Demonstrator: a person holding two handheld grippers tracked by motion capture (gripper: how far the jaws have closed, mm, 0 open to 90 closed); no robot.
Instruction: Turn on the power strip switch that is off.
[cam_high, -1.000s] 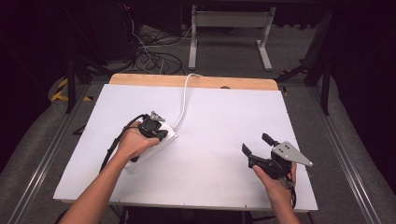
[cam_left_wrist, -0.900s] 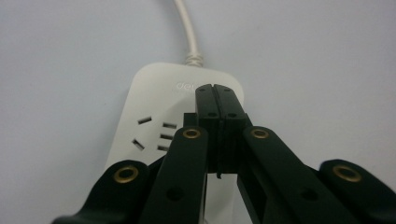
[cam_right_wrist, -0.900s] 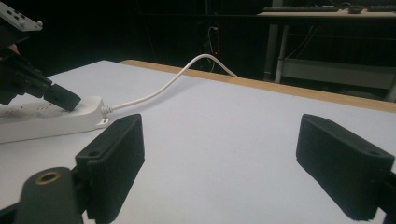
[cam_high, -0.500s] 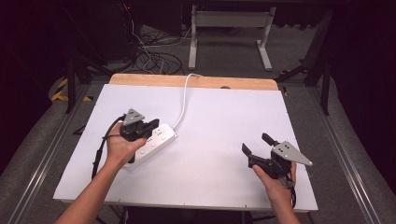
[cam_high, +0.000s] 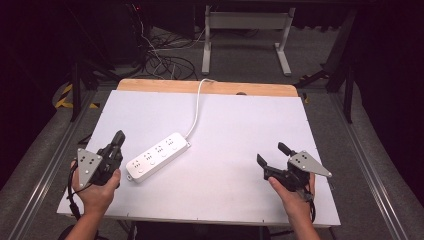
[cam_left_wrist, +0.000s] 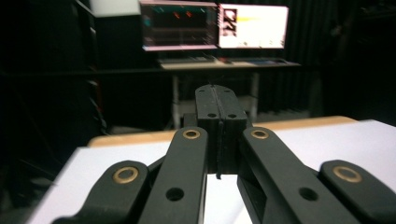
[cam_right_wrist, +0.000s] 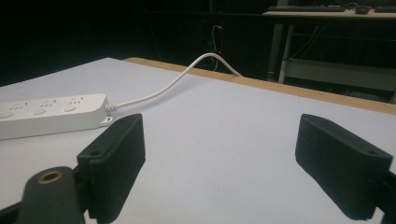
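White power strip (cam_high: 157, 156) on table (cam_high: 240, 125)

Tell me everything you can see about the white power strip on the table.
The power strip is a long white plastic bar with a row of socket groups along its top face. It lies flat on the white tabletop, angled with its far end toward the middle of the table. A white cord leaves that far end and curves away over the wooden back edge. Nothing is plugged in. The left tongs, shut, sit close beside its near end without touching it; the right tongs are open, well off.
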